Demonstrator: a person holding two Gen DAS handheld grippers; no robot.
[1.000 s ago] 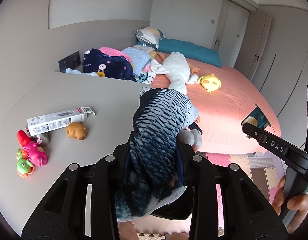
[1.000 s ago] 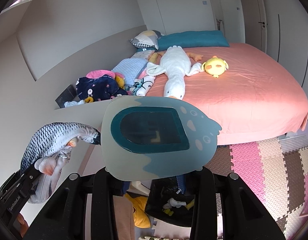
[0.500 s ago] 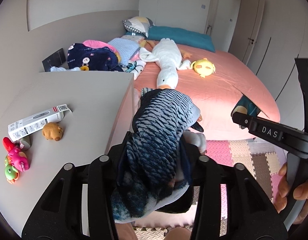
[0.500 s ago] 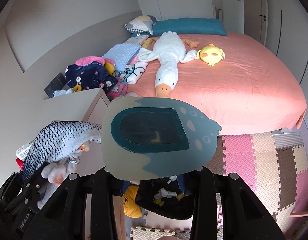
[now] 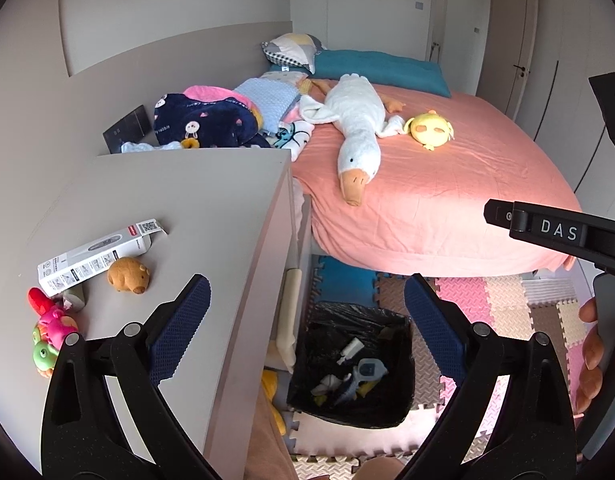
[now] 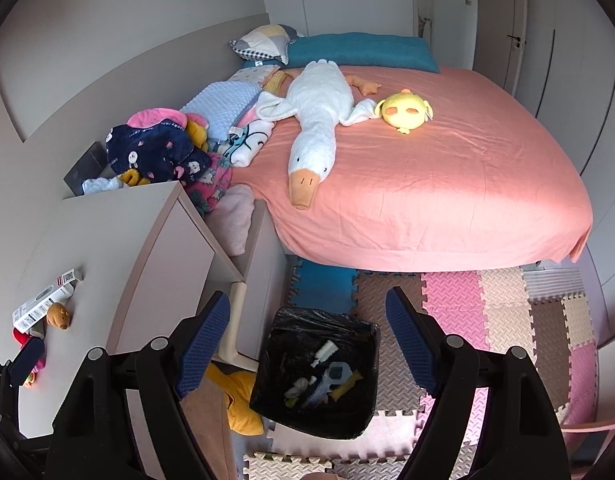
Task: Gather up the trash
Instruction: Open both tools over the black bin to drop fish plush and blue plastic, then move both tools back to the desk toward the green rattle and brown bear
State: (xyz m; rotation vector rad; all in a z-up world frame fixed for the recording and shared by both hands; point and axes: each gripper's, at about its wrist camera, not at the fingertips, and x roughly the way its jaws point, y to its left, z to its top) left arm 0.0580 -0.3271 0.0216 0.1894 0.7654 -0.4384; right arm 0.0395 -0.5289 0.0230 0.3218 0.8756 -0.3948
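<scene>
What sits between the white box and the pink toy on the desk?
In the left wrist view, a brown bear figure and a small grey object sit between the white box and pink toy.

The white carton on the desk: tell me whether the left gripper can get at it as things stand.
Probably yes. The left gripper, jaws opening with nothing between them, hangs over the bin beside the desk. The white carton lies in the open on the desktop; only the brown toy touches it.

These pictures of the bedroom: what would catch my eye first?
A big white plush goose sprawls head-down across the pink bed. On the foam-mat floor below stands a black-lined trash bin with a few discarded things inside, seen between the open, empty right gripper.
</scene>
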